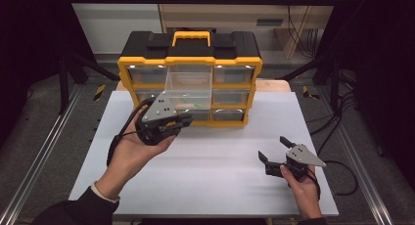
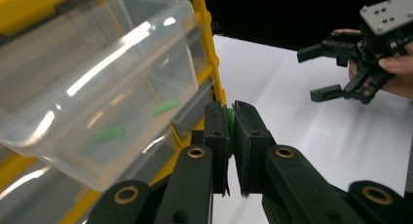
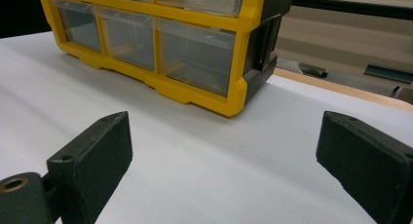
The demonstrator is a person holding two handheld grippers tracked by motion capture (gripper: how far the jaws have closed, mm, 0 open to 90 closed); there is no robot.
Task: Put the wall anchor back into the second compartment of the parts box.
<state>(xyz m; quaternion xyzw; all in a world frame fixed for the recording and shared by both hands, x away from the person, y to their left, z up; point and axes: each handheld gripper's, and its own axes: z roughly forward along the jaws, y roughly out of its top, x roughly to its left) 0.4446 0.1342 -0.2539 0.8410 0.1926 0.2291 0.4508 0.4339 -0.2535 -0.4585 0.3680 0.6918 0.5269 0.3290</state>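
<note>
White tabletop [image 1: 210,156]; left tongs [image 2: 232,121] pinch a green piece [image 2: 229,121], right tongs [image 1: 274,154] wide.

The left hand [image 1: 134,149] comes in from the lower left, palm up, forearm angled toward the middle. It holds the left gripper [image 1: 183,121] raised, its jaws closed with a thin gap between them. The right hand [image 1: 301,186] sits low at the lower right, holding the right gripper [image 1: 275,149] with its jaws spread wide apart.
</note>
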